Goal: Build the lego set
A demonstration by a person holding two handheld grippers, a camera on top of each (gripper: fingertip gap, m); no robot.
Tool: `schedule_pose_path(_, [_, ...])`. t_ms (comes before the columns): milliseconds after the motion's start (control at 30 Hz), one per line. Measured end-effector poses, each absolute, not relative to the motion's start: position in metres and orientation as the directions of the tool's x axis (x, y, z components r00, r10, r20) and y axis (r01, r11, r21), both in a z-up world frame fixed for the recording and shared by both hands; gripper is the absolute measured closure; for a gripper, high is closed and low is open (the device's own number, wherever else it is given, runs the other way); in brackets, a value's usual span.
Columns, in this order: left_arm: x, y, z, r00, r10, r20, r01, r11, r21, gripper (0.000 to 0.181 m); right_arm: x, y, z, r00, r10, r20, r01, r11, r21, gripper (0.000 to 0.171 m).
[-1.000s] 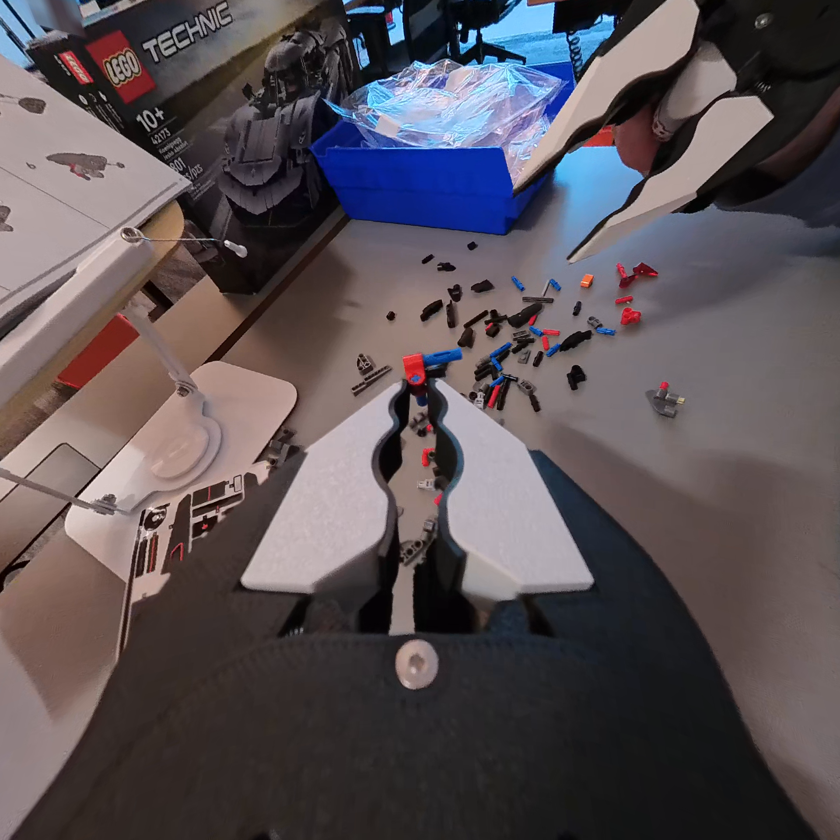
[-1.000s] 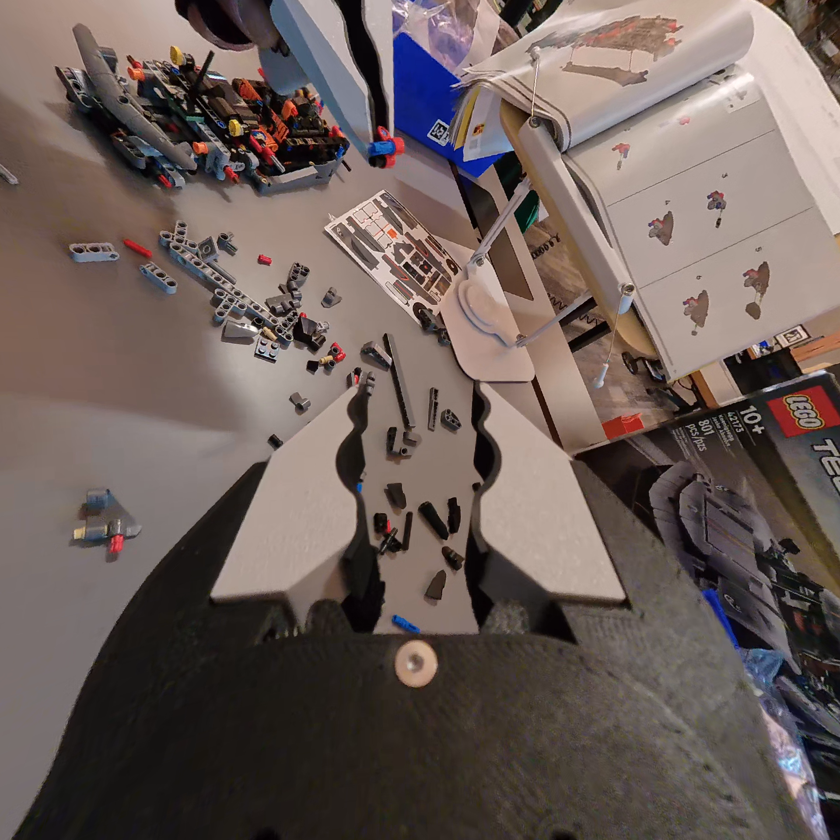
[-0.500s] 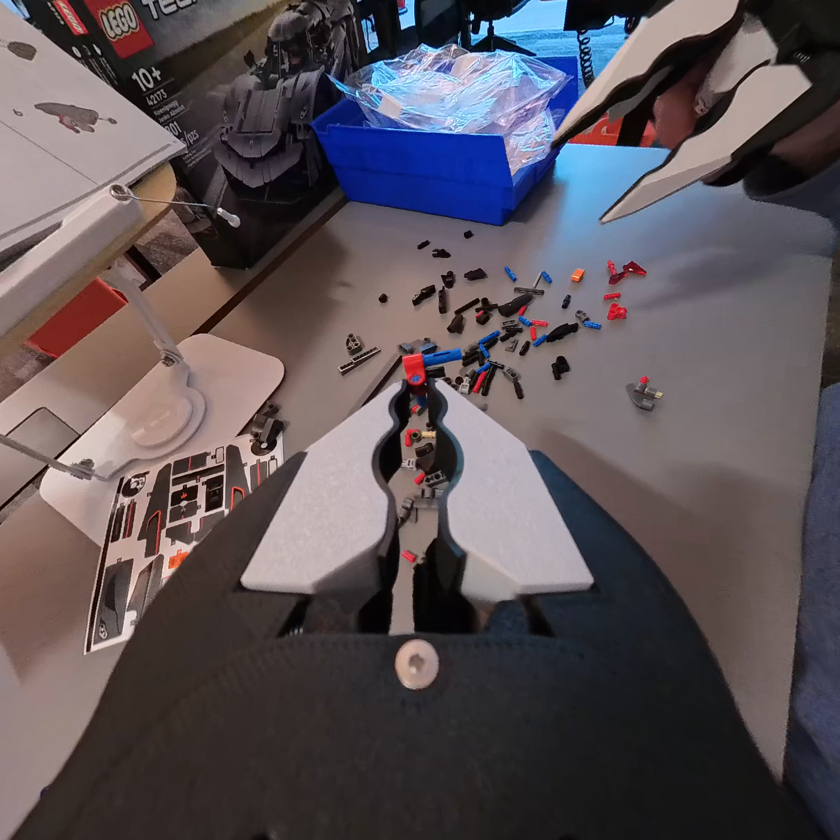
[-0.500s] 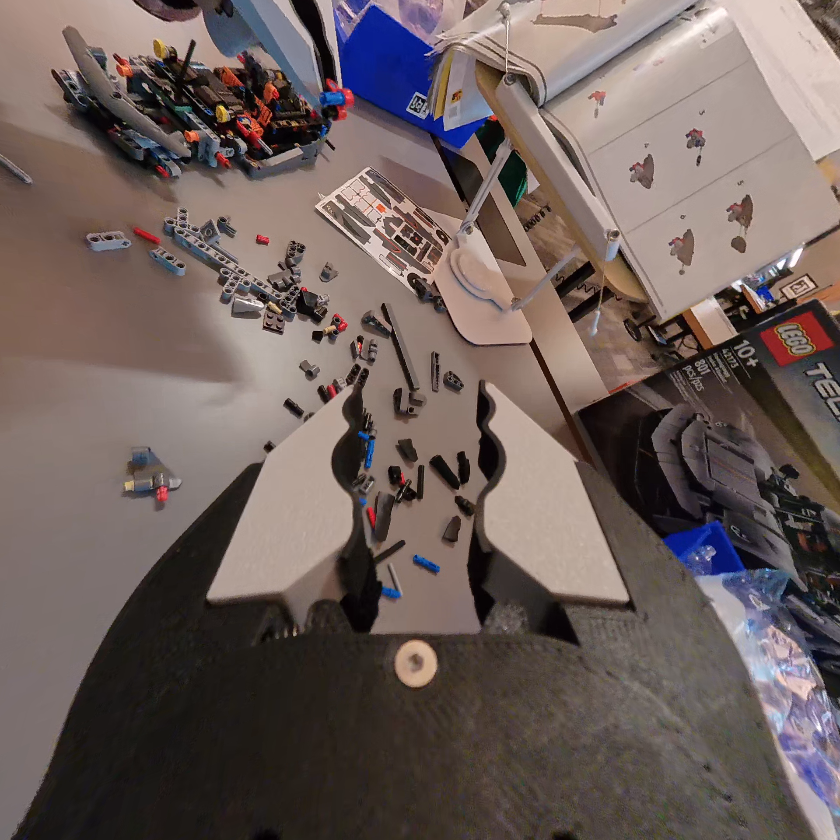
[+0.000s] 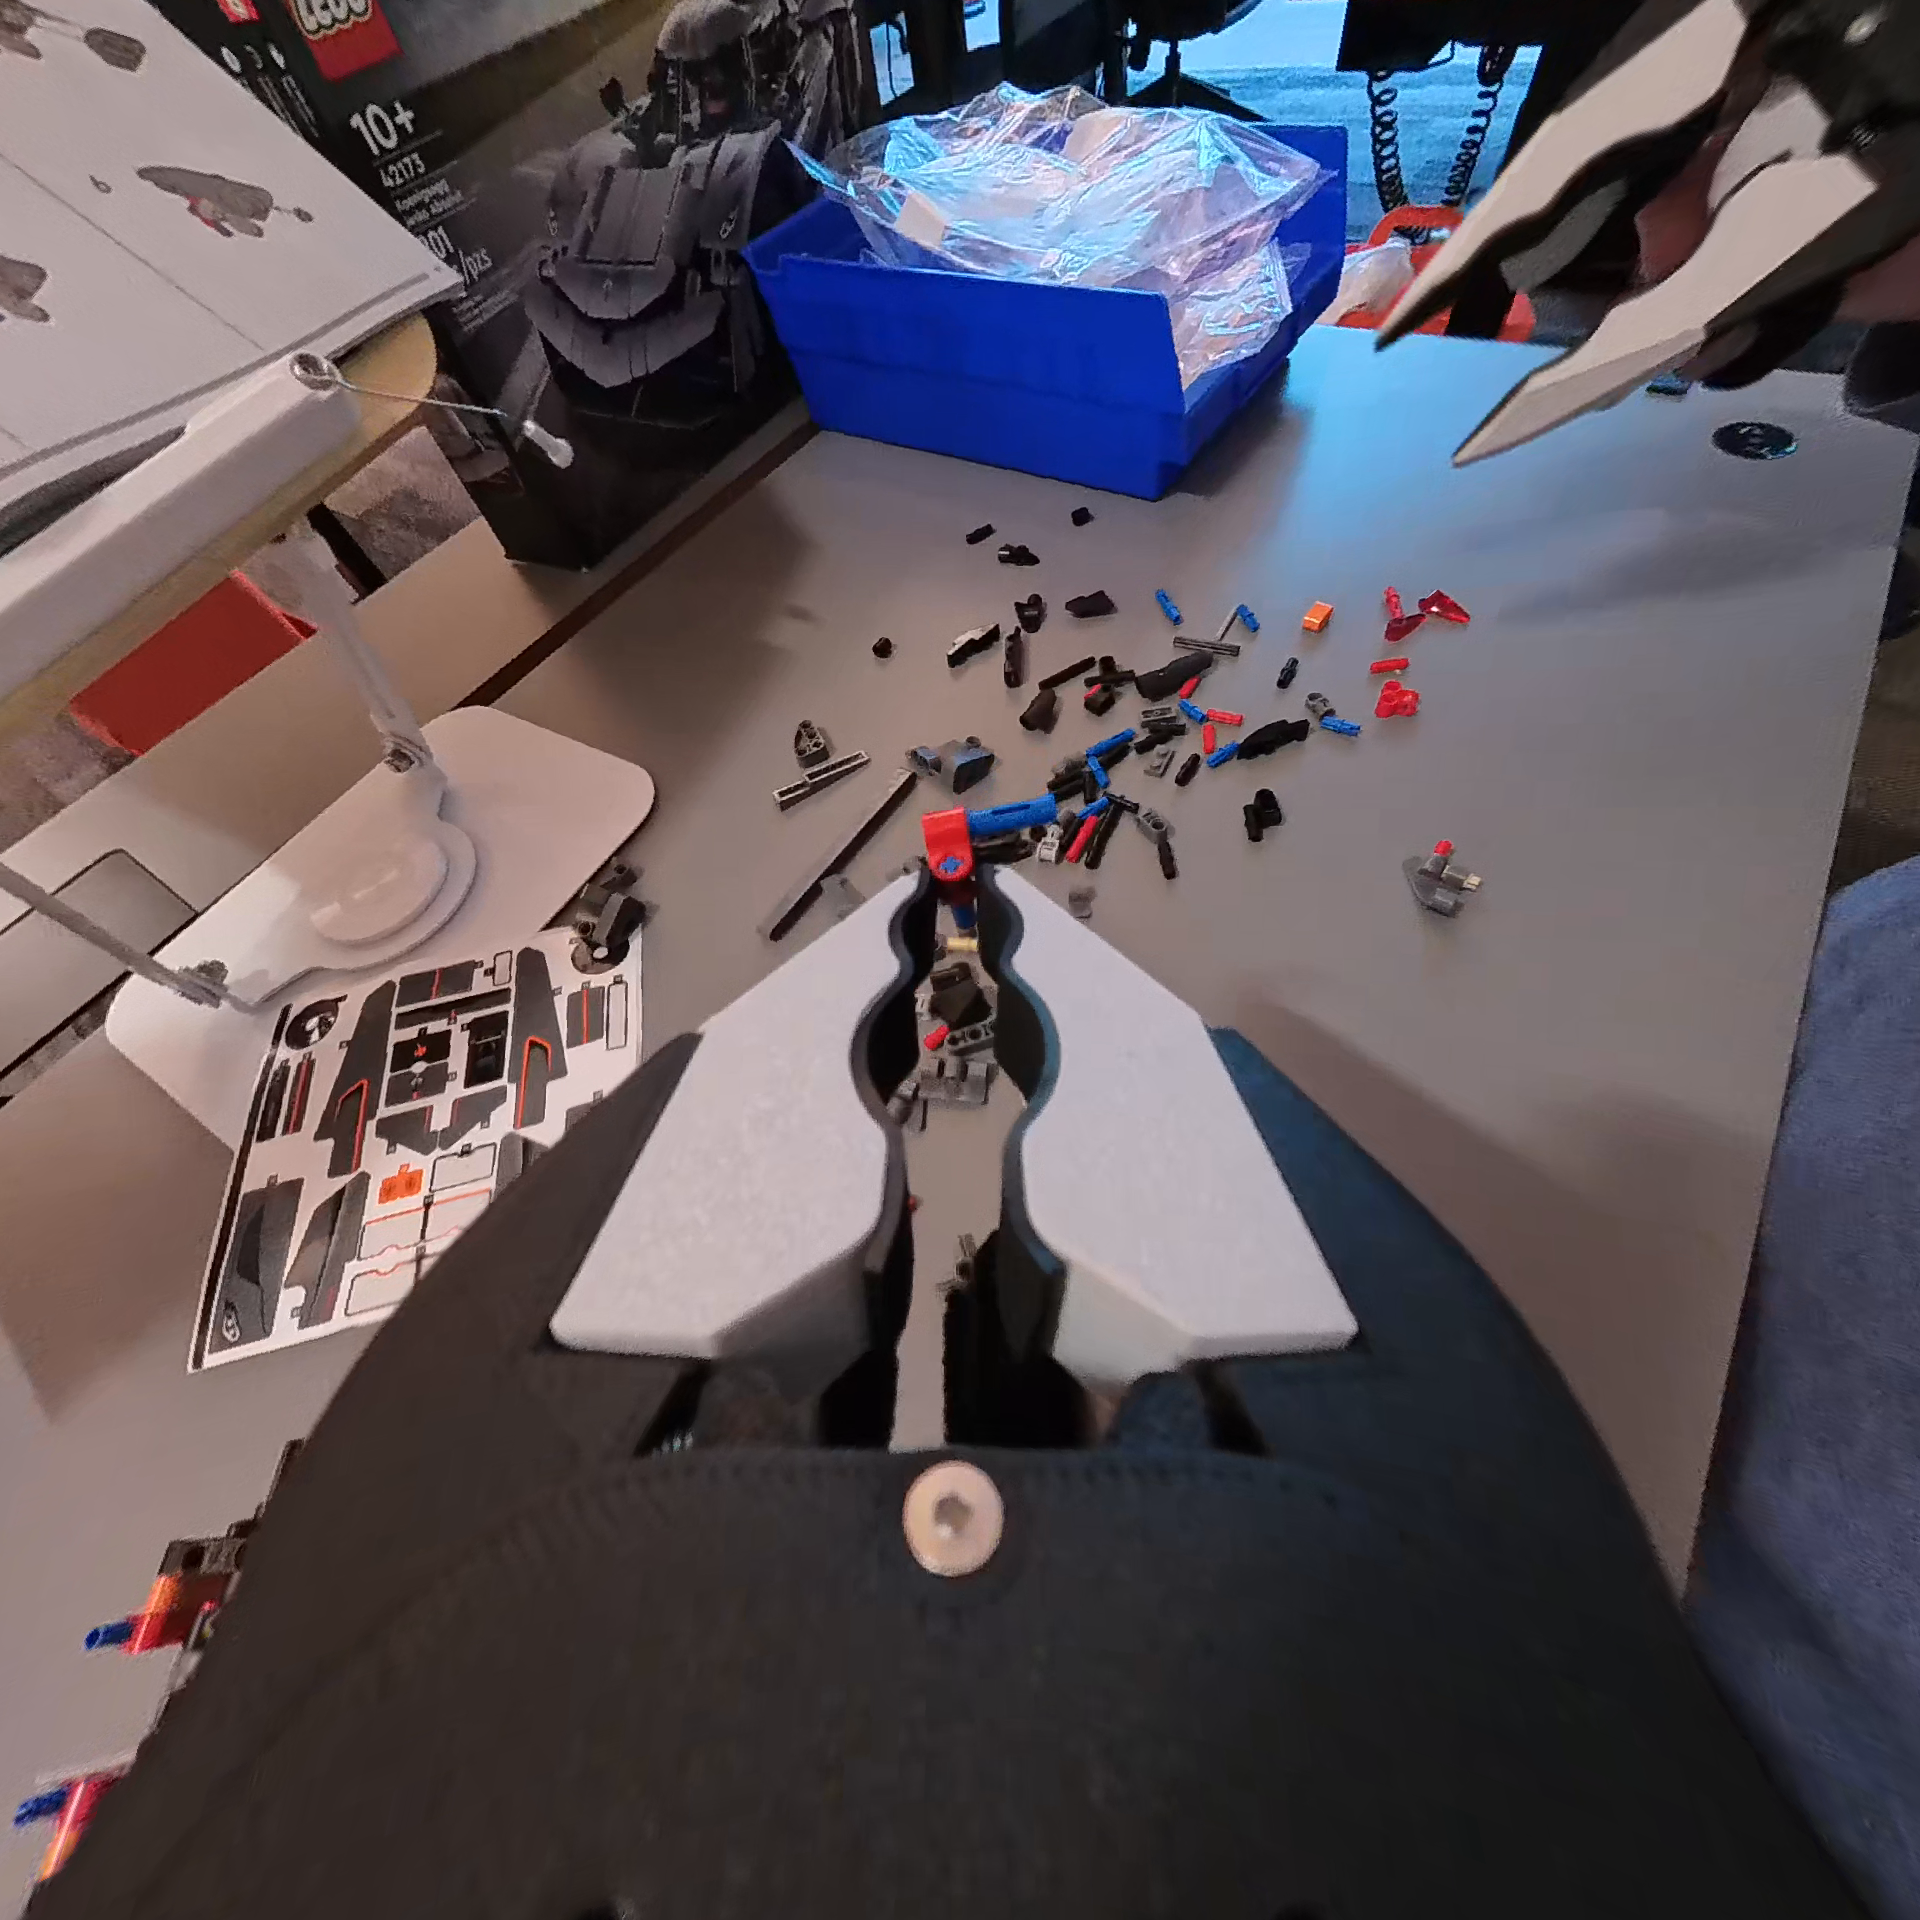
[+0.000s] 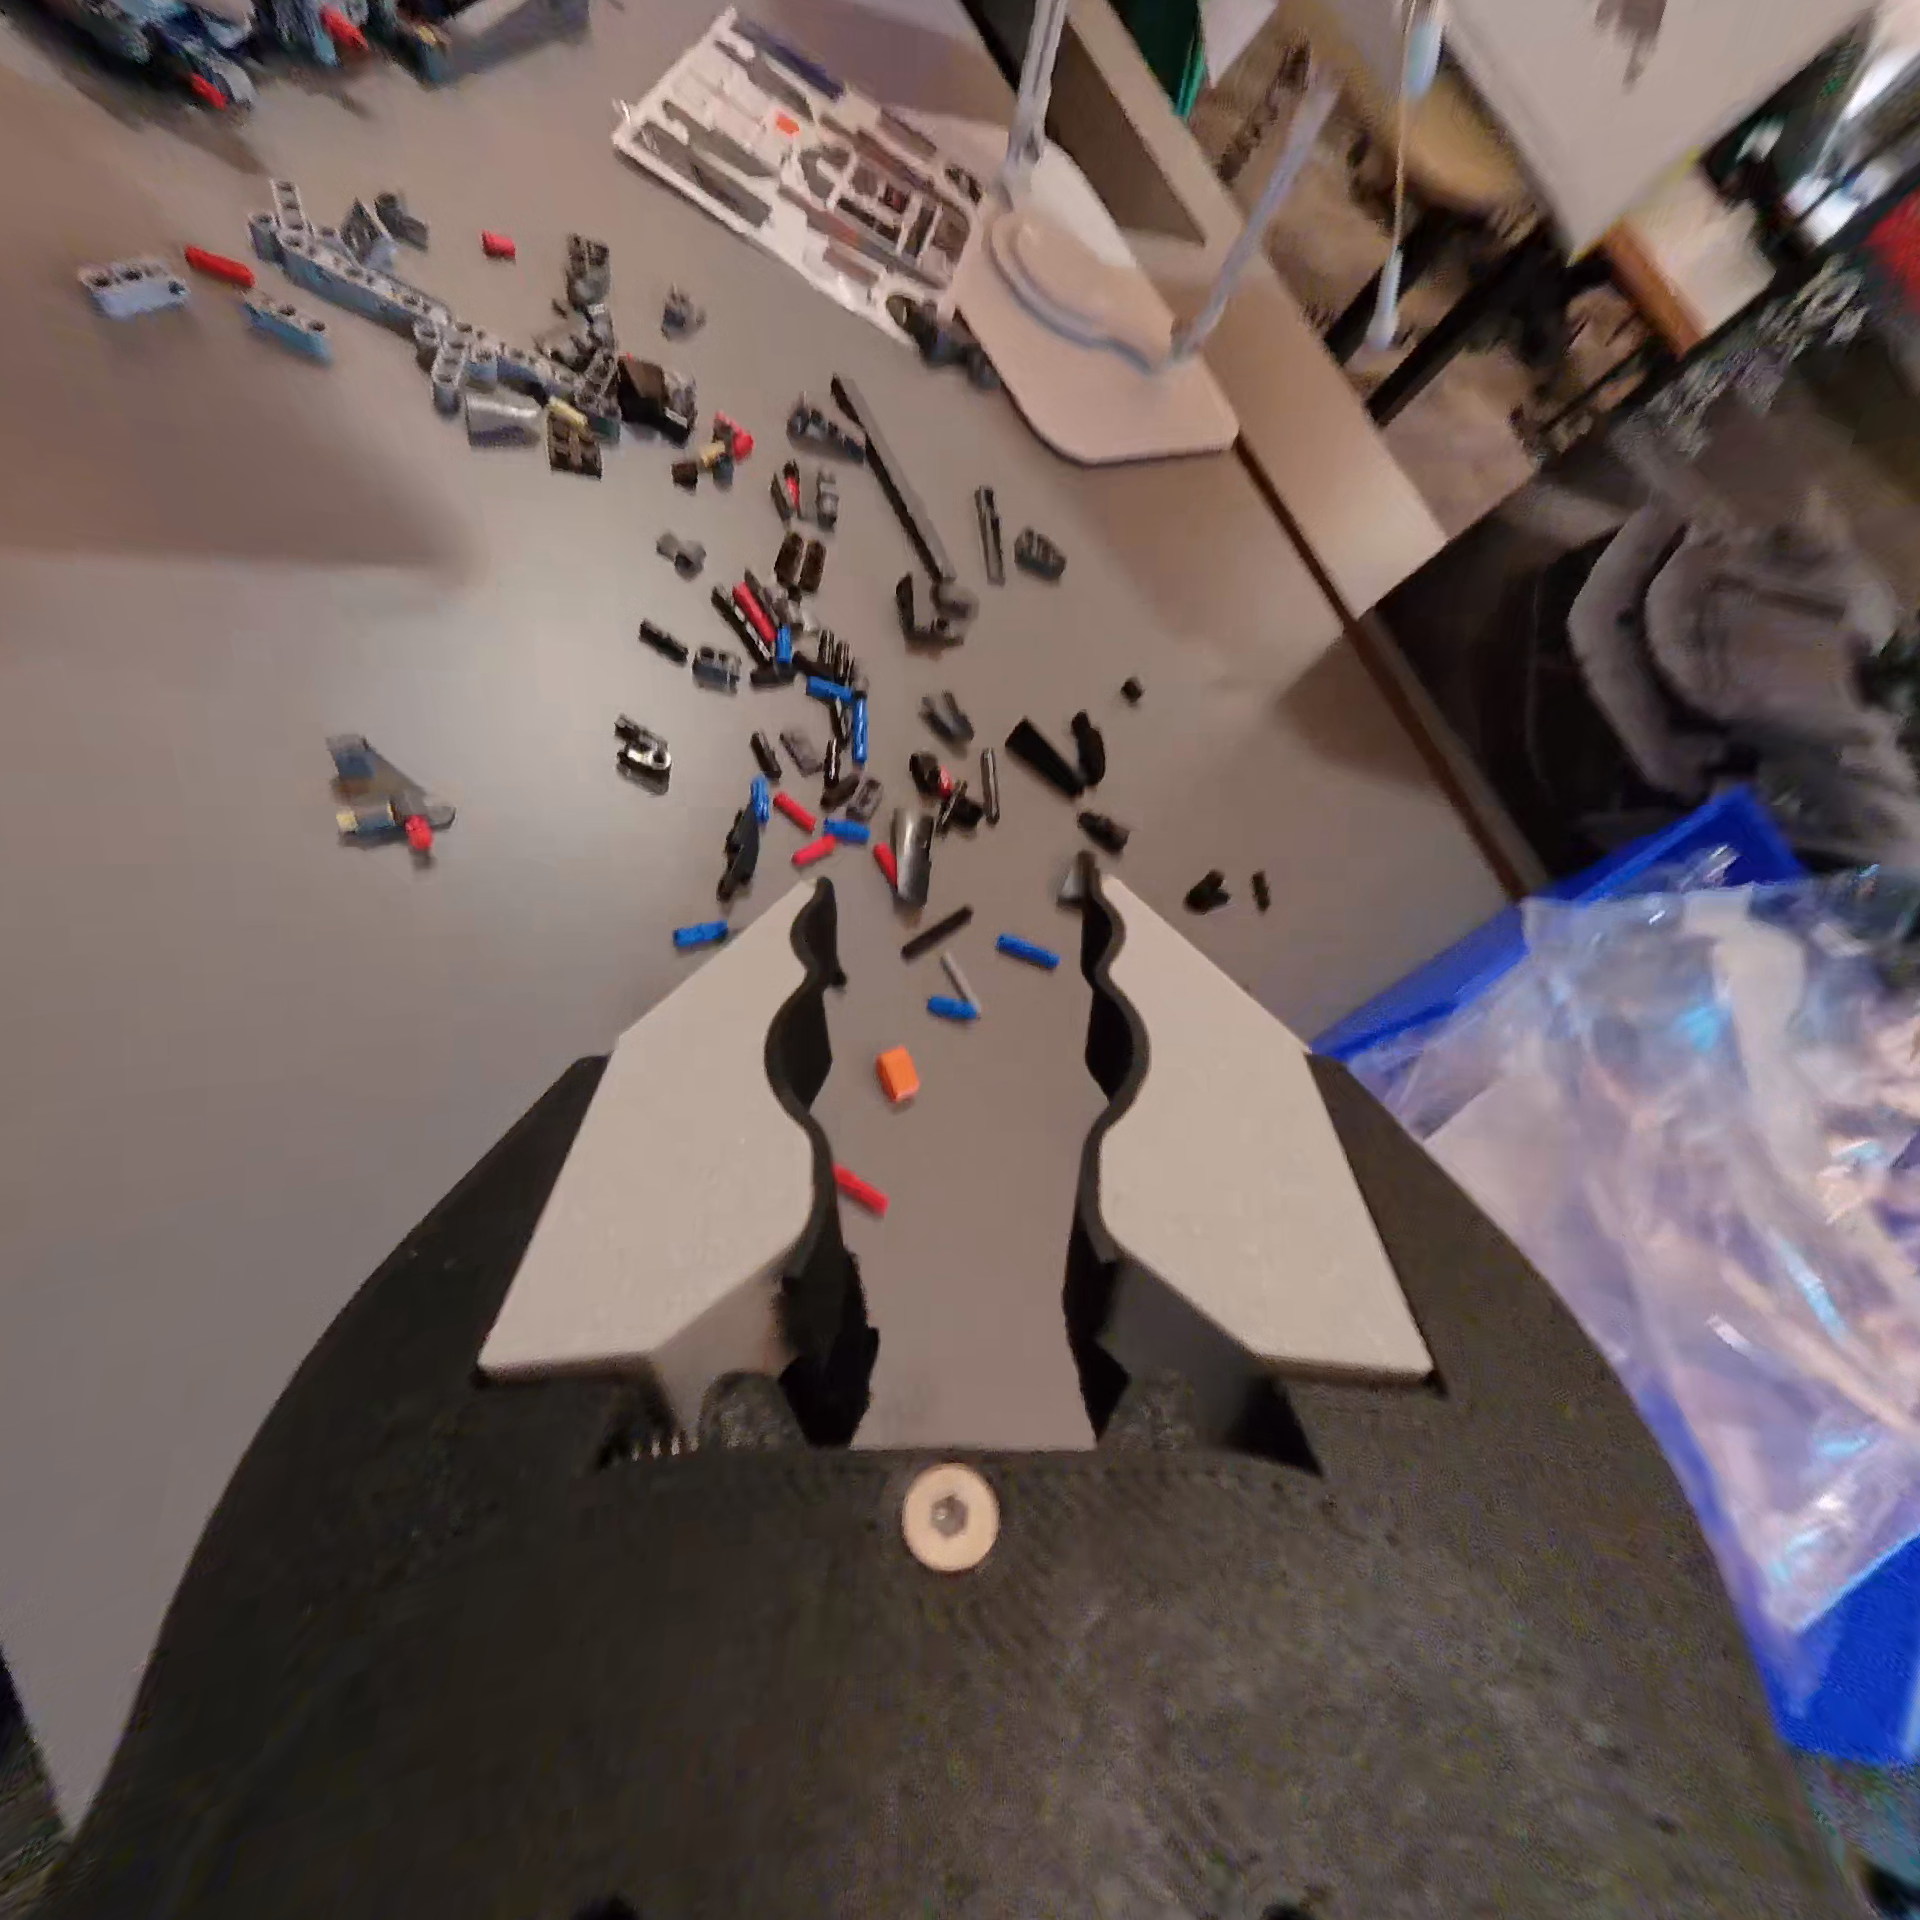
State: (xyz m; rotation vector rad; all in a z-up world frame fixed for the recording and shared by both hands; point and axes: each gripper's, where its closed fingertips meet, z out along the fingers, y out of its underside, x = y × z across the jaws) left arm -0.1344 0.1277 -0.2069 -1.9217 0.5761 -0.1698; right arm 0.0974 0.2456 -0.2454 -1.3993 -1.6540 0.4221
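Red-blue lego piece [image 5: 961, 844] in left hand-held gripper [image 5: 954, 883], blue axle pointing right.

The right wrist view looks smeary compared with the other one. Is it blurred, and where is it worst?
Right wrist view: yes, motion blur, worst at the upper right around the box and the stand; the open right tool looks sharp. Left wrist view: mostly crisp, the red and blue piece clear in the shut left tool, edges bowed by the wide lens.

**Red-and-blue piece clamped, loose parts scattered**

Small red connector with blue axle pin [image 5: 971, 836] pinched at the left gripper [image 5: 958, 883] tips, pin pointing 2 o'clock. Scattered small black, blue, red and grey plastic Lego pieces [image 6: 831, 717] lie flat on the table; orange tile [image 6: 897, 1072] at their 6 o'clock.
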Motion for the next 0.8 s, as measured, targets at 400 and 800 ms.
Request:
schedule_pose_path(400, [-0.152, 0.114, -0.214, 0.898, -0.419, -0.133, -0.293, -0.346, -0.891, 0.176, 0.057, 0.244, -0.275, -0.071, 0.955, 0.289, 0.64, 0.266, -0.721, 0.14])
schedule_pose_path(800, [-0.188, 0.085, -0.223, 0.939, -0.327, -0.109, -0.239, -0.391, -0.889, 0.176, -0.068, 0.234, -0.297, -0.283, 0.929, 0.239, 0.621, 0.368, -0.692, 0.142])
